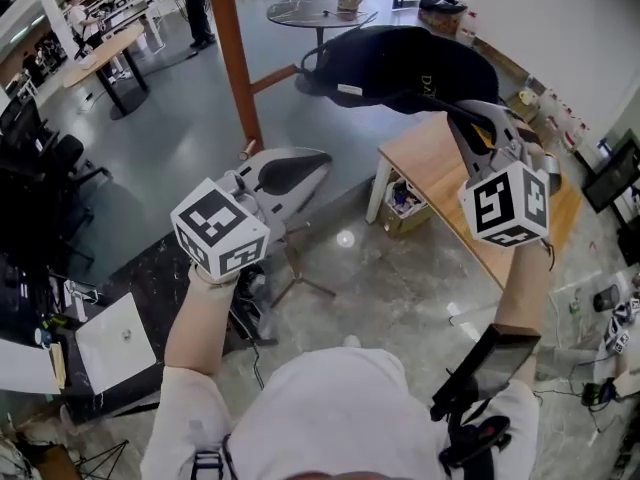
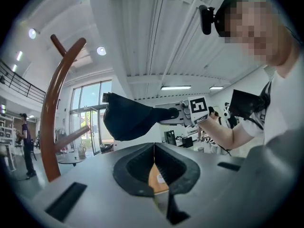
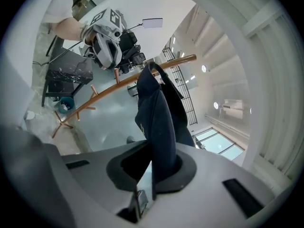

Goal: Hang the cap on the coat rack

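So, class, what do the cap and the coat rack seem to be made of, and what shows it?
Cap: dark navy cloth, matte, probably cotton or similar; it folds and droops softly where the right gripper pinches it. Coat rack: reddish-brown wood by its look, smooth with a slight sheen, likely varnished; painted metal cannot be excluded.

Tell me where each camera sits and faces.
Head view: on the person's head, facing steeply down; left forearm and right forearm show.
Left gripper view: on the left gripper, over shut jaws toward the coat rack; right forearm shows.
Right gripper view: on the right gripper, along jaws clamping the cap; left hand shows.
All share cap and coat rack.
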Demonstrator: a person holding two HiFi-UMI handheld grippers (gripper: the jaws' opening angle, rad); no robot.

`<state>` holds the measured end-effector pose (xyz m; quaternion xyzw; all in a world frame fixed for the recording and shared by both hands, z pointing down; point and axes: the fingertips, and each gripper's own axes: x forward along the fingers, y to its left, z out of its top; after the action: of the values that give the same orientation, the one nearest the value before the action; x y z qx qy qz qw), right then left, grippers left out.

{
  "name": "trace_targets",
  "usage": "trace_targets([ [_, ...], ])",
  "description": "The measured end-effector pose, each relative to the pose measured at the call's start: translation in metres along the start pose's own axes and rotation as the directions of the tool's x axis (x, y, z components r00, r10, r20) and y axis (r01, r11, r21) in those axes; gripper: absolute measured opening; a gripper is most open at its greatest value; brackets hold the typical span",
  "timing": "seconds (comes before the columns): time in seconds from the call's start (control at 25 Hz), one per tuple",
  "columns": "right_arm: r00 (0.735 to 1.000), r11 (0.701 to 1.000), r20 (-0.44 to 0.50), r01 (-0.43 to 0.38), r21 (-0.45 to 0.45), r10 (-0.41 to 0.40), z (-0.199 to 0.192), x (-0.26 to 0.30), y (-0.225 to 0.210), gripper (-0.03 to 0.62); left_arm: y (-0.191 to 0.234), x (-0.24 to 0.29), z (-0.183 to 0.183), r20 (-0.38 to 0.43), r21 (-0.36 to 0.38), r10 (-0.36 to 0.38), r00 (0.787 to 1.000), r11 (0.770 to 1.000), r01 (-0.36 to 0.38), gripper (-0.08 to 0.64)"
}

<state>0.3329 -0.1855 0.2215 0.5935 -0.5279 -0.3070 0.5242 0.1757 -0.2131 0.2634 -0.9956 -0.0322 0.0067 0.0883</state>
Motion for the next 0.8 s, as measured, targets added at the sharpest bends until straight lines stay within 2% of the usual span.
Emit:
trace_targets([
  [0.2, 1.0, 0.997, 0.004, 0.022, -0.078, -0.022, 0.025, 0.019, -0.056, 0.038, 0.032, 0.006, 0.043, -0.051, 0.12, 0.066, 0.997, 0.991, -0.06, 0.009],
  [0.32, 0.999, 0.994, 0.015, 0.04, -0.102, -0.038, 0.038, 0.034, -0.087, 0.038, 0.048, 0.002, 0.065, -0.056, 0.165, 0.095, 0.994, 0.983, -0.084, 0.009],
  [0.56, 0.995, 0.99, 0.042, 0.096, -0.104, -0.092, 0.055, 0.054, -0.143, 0.039, 0.083, -0.012, 0.092, -0.047, 0.167, 0.145, 0.988, 0.977, -0.135, 0.009],
  [0.8, 0.983, 0.981, 0.108, 0.16, -0.113, -0.148, 0.078, 0.074, -0.195, 0.038, 0.118, -0.014, 0.114, -0.033, 0.205, 0.201, 0.979, 0.96, -0.19, 0.009],
])
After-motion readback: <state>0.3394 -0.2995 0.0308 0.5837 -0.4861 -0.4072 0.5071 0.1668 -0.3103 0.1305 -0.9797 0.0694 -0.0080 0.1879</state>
